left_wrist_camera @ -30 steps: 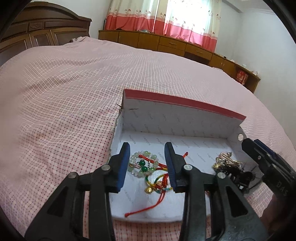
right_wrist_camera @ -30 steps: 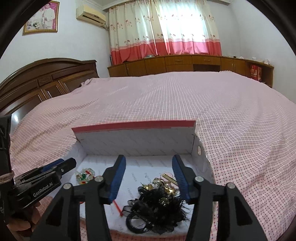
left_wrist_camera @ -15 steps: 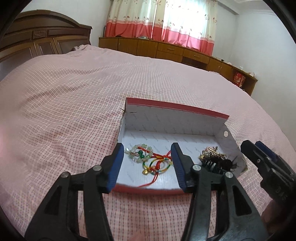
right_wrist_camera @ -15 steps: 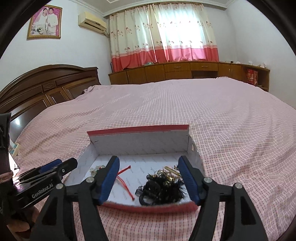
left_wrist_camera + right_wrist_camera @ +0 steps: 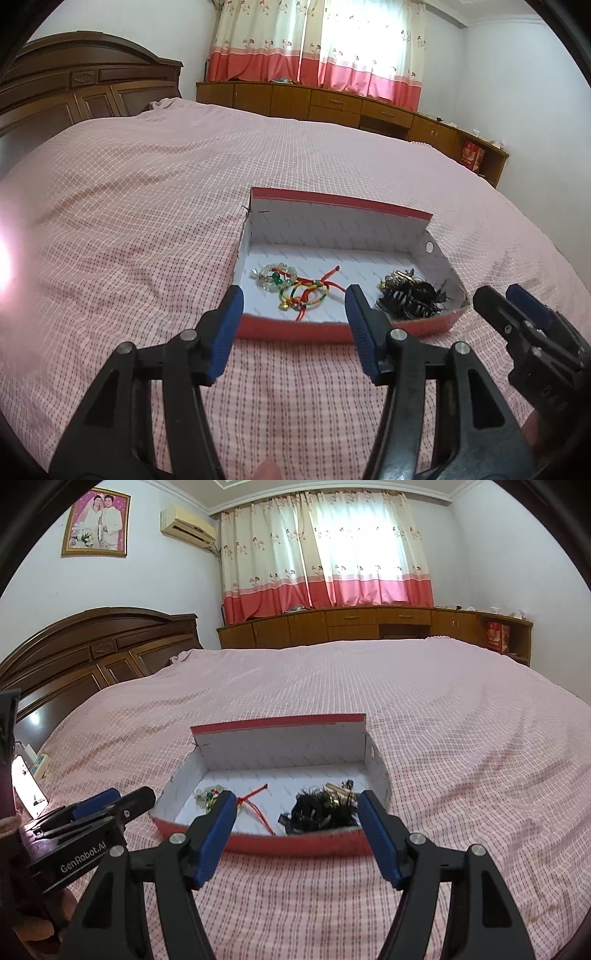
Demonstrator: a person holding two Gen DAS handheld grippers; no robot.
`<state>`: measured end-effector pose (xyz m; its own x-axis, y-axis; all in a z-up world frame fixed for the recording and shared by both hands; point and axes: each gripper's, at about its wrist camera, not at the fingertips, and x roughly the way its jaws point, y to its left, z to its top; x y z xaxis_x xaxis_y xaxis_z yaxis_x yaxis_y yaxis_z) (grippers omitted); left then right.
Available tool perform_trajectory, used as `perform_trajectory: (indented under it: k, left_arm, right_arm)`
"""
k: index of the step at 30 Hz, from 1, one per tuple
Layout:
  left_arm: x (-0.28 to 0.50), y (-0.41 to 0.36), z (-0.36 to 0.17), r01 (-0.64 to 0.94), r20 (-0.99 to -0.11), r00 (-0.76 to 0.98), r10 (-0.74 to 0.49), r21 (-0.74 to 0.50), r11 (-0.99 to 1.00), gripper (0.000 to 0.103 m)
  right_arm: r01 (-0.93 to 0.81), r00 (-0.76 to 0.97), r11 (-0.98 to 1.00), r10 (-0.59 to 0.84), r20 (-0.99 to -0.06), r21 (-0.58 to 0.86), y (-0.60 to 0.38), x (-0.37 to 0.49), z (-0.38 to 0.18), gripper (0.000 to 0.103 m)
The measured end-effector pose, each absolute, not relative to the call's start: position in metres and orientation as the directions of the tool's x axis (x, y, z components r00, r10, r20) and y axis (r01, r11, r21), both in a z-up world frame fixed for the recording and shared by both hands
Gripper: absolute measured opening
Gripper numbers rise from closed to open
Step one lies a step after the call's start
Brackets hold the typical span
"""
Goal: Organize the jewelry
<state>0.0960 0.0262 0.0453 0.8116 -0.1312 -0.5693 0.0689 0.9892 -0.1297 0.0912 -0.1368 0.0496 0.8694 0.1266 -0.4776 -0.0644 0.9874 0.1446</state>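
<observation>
box: red-rimmed box (image 5: 295, 328) on the bed (image 5: 129, 206), straight ahead of both grippers, long axis crosswise
bracelets: beads and cords (image 5: 295, 288) at its left end, nearer the left gripper (image 5: 293, 325)
hair ties: black tangle (image 5: 319, 810) at its right end, nearer the right gripper (image 5: 295, 825)
grippers: both spread wide, empty, level, short of the near wall
</observation>
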Motion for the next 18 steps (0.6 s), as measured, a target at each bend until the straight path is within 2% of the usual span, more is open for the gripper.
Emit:
perform_trajectory:
  k: [18]
  left_arm:
    - [0.072,0.016,0.027,0.078,-0.59,0.797,-0.126,-0.106,0.991,0.05]
  right_arm:
    - [-0.035,0.845,0.99,0.103,-0.525,0.138,-0.141,0.06,0.025,0.07]
